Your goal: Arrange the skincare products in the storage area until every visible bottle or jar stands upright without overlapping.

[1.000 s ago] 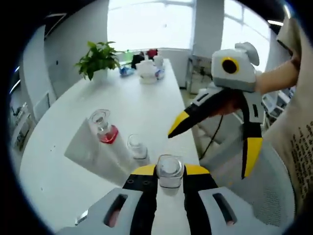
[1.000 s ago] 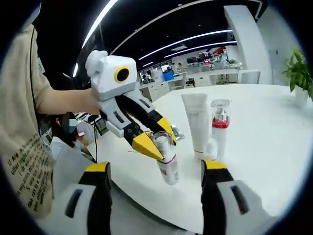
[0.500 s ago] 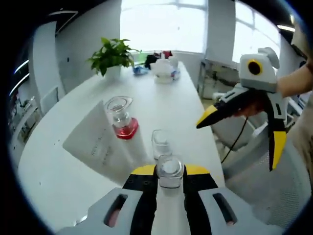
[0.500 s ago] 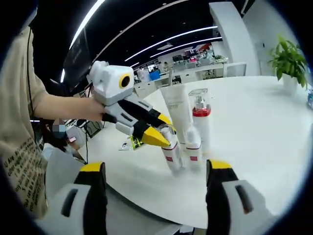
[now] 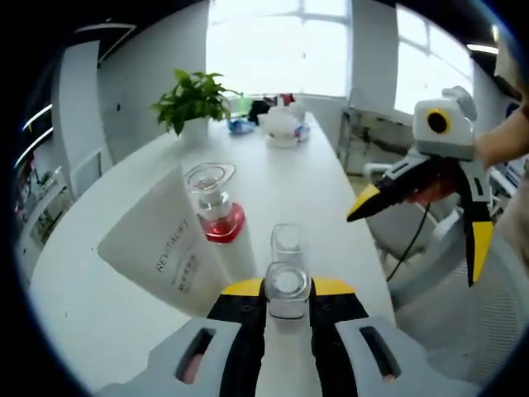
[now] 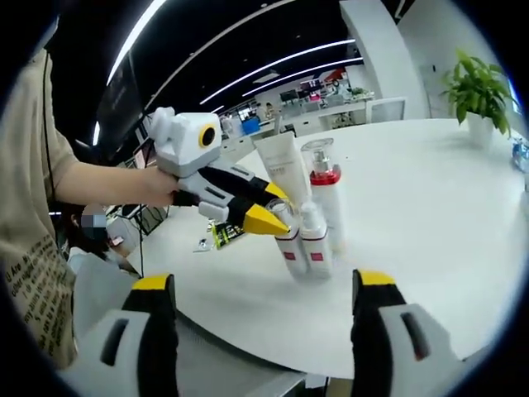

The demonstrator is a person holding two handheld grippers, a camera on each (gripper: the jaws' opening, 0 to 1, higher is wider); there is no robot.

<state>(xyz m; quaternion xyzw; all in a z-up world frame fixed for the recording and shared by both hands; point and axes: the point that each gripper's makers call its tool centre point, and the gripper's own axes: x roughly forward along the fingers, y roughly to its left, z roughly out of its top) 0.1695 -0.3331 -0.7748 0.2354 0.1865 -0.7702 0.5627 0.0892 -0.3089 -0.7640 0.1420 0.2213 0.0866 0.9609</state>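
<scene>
— White plastic at the far left: standing or leaning?

— Standing cap-down, by the look of it. Revitalift tube, rising just beside the red-collared pump bottle on the white table.

— And moving right from there?

— Coming to a free small clear-capped bottle, standing upright. Then the held small bottle, being pinched at the neck by the left gripper, jaws closed snugly on it.

— Further right?

— Hanging out past the table edge: right gripper, jaws spread wide, carrying nothing.

— Agreeing with the right gripper view?

— Agreeing. Held bottle leaning slightly, just beside its twin and in front of the tube and pump bottle.

— Doing which step, then?

— Probably setting this bottle down next to its twin, closing up the row.

— Needing what next?

— Levelling the bottle until the base is sitting flat, then easing the jaws apart without nudging the neighbour. Hard telling whether the base is already touching.

— Differing how from a second ago?

— Tilting far less now. Then, hanging well apart from the others; now sitting tight against the group. Right gripper staying wide and idle throughout.
</scene>
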